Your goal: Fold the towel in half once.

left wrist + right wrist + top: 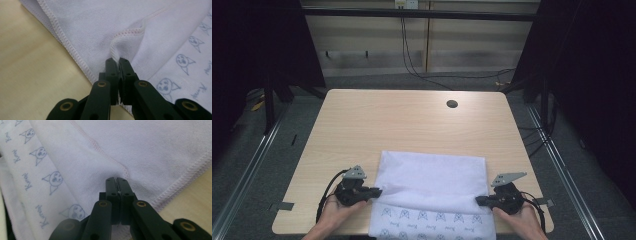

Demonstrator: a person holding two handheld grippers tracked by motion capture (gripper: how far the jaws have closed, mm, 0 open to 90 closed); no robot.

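table [412, 125] bare beyond towel [432, 177], w/ hole [452, 104]

towel [432, 187] near end cut off at bottom edge, forearms cropped

High view overlooks the table [362, 120]; both gripper views sit close, sharing the towel [432, 180].

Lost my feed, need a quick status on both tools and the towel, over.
Left tool shut on towel corner. Right tool shut on the opposite corner. Towel folded, flat on table, near edge. Nothing in the way.
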